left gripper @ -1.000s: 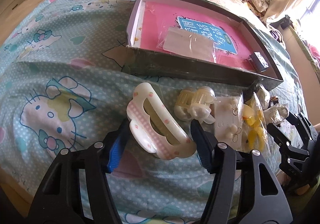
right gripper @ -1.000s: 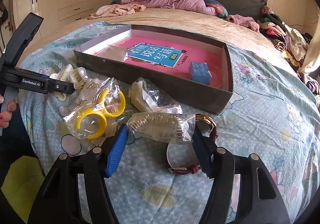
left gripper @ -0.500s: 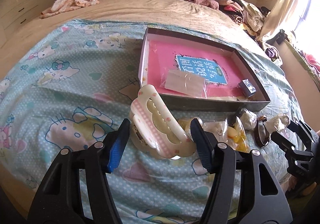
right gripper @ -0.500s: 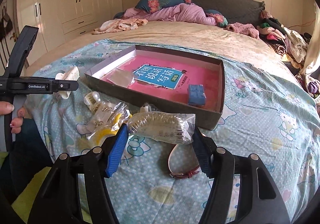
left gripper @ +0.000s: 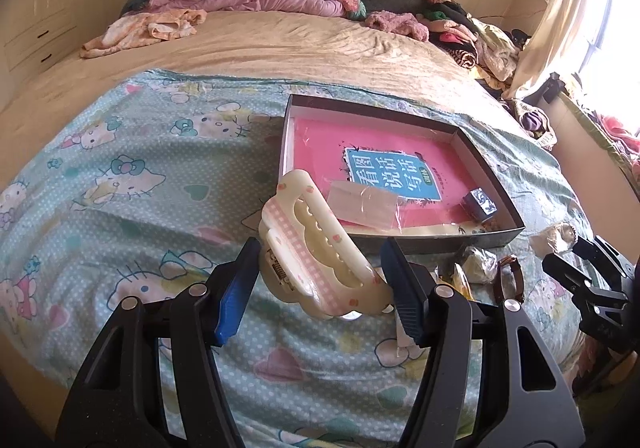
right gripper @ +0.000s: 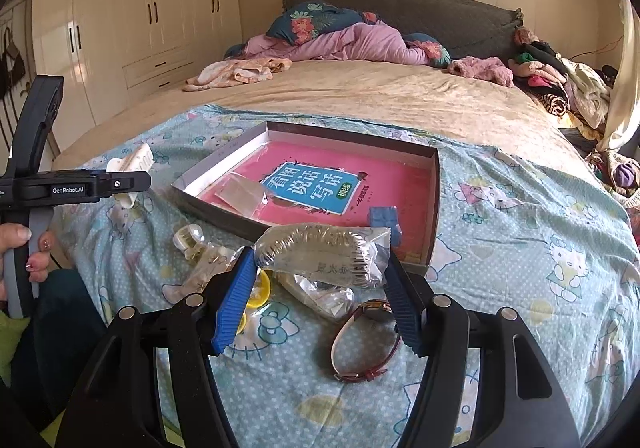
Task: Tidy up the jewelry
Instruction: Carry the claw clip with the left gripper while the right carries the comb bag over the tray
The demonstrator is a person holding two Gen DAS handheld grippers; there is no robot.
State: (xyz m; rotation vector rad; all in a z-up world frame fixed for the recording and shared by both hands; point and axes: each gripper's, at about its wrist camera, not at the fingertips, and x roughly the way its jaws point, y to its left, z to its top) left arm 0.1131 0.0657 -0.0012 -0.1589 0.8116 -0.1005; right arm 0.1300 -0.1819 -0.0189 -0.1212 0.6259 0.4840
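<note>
My left gripper [left gripper: 318, 280] is shut on a large cream and pink hair claw [left gripper: 316, 244] and holds it above the blanket, in front of the shallow dark box [left gripper: 424, 240] with a pink book inside. My right gripper [right gripper: 320, 284] is shut on a clear bag holding a metal comb [right gripper: 320, 256], raised near the box's front wall [right gripper: 224, 214]. The left gripper with the claw [right gripper: 132, 164] also shows at the left of the right wrist view. A clear packet [left gripper: 364, 204] and a small blue box [right gripper: 382, 218] lie in the box.
On the blanket below lie a red-strapped watch [right gripper: 364, 344], a bagged item [right gripper: 320, 294], yellow rings [right gripper: 258, 288], an earring card [right gripper: 208, 268] and a small pearl clip [right gripper: 188, 238]. Clothes are piled at the bed's head and right side [right gripper: 560, 84]. A wardrobe [right gripper: 132, 28] stands left.
Both grippers have risen and drawn back from the blanket, each lifting its item. The box now appears farther away and more of the bed shows.
</note>
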